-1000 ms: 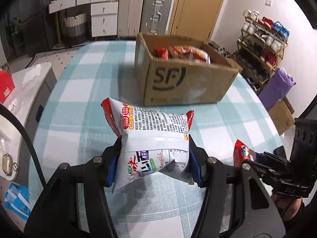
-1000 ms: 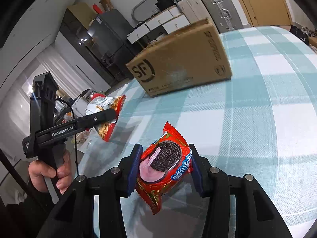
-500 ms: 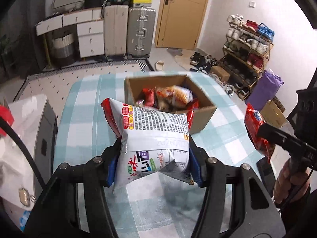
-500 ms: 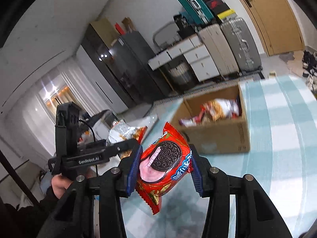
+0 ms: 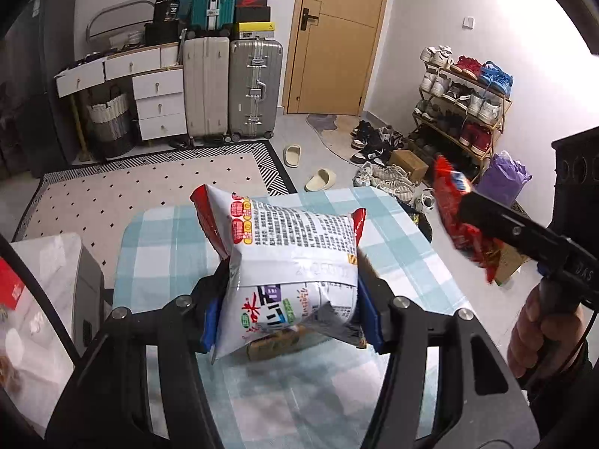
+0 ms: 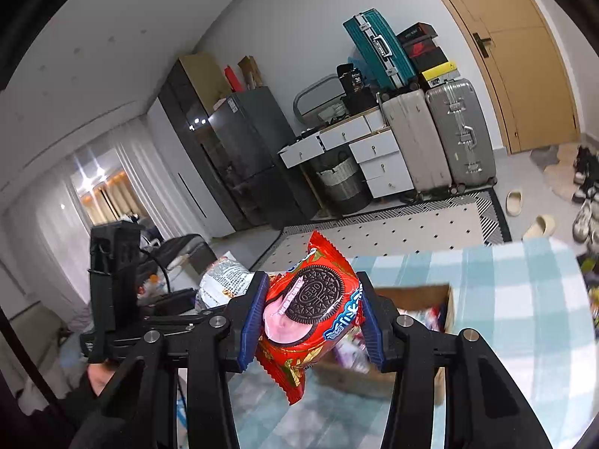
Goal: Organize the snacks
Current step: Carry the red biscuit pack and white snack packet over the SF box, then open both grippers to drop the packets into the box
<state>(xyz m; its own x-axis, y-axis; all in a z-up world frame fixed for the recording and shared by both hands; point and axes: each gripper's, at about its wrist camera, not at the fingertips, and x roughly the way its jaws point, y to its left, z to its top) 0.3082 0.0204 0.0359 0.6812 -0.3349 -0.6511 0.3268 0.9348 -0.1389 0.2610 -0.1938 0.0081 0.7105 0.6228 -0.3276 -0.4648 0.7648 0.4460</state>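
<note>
Table in teal-and-white checked cloth (image 6: pixel 524 299), open cardboard box (image 6: pixel 415 293) on it (snack packets inside)

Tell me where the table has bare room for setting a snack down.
The blue-checked tablecloth lies bare left of and beyond the white snack bag; the brown cardboard box is already crowded with packets.

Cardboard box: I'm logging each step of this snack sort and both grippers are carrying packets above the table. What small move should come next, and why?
Probably lower the right gripper until its red Oreo packet is inside the open cardboard box just below and behind it, then release. The left gripper holds the white snack bag clear above the checked table.
</note>
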